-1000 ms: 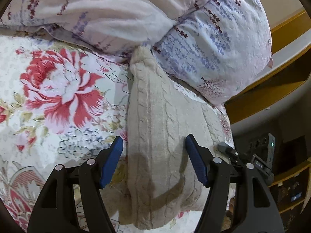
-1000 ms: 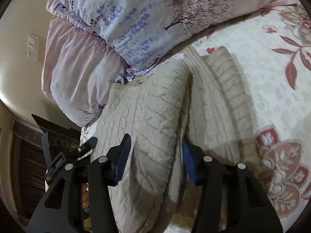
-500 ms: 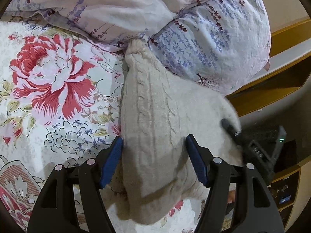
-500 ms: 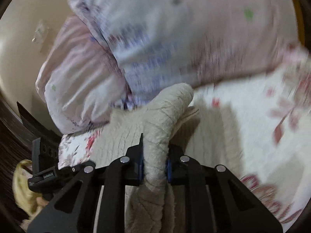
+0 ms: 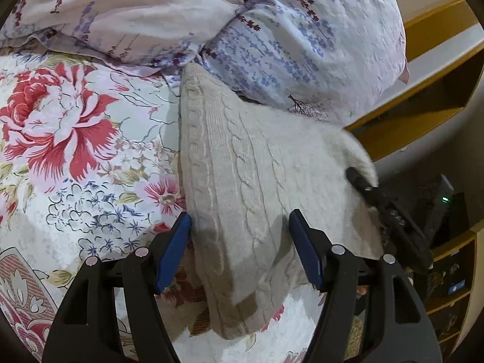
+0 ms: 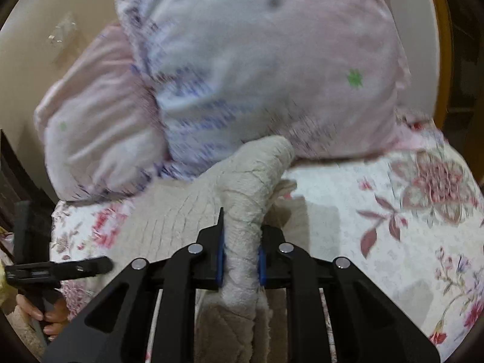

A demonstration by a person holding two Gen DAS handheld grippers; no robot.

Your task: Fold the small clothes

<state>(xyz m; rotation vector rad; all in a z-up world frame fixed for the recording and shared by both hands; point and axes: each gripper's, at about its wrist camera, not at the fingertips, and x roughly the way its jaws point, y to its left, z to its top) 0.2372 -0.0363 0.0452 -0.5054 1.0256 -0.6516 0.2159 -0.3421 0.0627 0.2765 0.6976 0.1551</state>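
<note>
Floral bedspread (image 5: pixel 75 181) under stacked pillows (image 5: pixel 287 45): cream cable-knit sweater (image 5: pixel 242 181), soft and floppy, likely light, lies ahead of the spread left gripper (image 5: pixel 240 242), while the right gripper (image 6: pixel 240 260) pinches a bunched fold; best gripped at edges.

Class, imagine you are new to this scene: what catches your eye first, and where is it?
First, the cream cable-knit sweater, pinched and lifted by the right tool in front of the lilac-print pillows. Then the big red flower on the floral bedspread, left of the sweater, with the left tool open above the knit.
</note>
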